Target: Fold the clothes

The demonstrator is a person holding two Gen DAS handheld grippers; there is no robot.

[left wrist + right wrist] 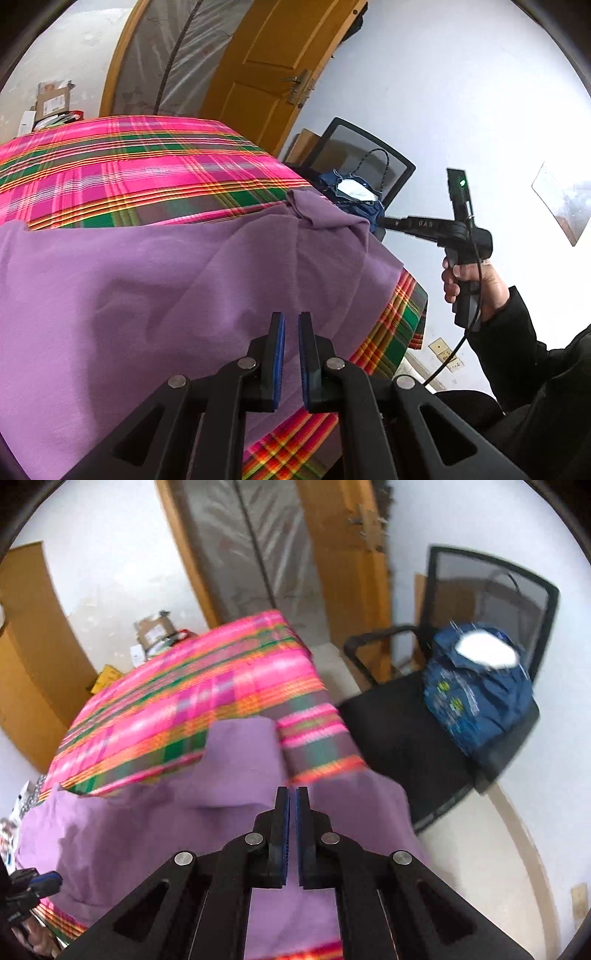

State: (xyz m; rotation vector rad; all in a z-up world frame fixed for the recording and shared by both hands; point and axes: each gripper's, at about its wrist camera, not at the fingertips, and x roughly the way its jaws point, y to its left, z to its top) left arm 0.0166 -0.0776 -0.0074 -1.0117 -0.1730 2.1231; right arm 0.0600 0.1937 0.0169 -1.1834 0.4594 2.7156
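Left wrist: unreadable marking, right hand-held gripper [386, 222]

matt lilac cloth garment [166, 280]; woven plaid tablecloth [147, 173]; glossy wooden door [266, 70]; mesh chair [495, 587].

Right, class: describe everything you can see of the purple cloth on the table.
The purple cloth is plain, soft-looking fabric, unfolded and rumpled with shallow creases. It lies spread over the near part of the pink checked tablecloth, one bunched corner near the table's right edge, another part draping over the edge. Neither the left gripper nor the right gripper grips it; both sets of fingers are nearly closed with nothing between them.
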